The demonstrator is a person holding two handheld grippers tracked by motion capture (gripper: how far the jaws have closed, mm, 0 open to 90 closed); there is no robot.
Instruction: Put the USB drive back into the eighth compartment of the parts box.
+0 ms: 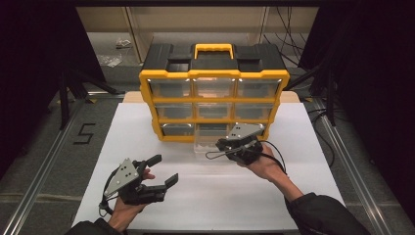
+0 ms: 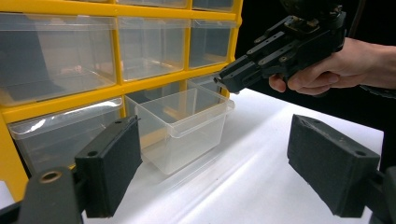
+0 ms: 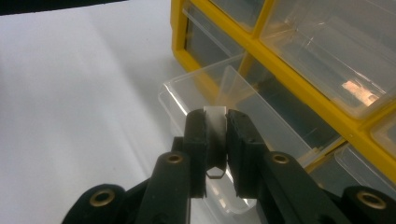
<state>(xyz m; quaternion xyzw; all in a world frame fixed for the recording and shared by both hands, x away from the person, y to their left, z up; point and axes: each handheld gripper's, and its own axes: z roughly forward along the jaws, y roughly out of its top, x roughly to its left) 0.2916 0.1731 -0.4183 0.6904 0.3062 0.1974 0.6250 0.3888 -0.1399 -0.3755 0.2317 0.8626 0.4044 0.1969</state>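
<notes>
White table (image 1: 244,196) carries the yellow drawer organizer (image 1: 214,100) and 1 clear drawer (image 2: 182,126) before it

Your small metal clip (image 3: 215,140) stands upright, pinched above the clear drawer (image 2: 183,125). That drawer sits pulled out, upright on the table.

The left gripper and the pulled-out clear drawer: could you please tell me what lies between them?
Nothing: in the high view, only bare white table separates the open left gripper from the clear drawer, whose wall the right gripper pinches.
</notes>
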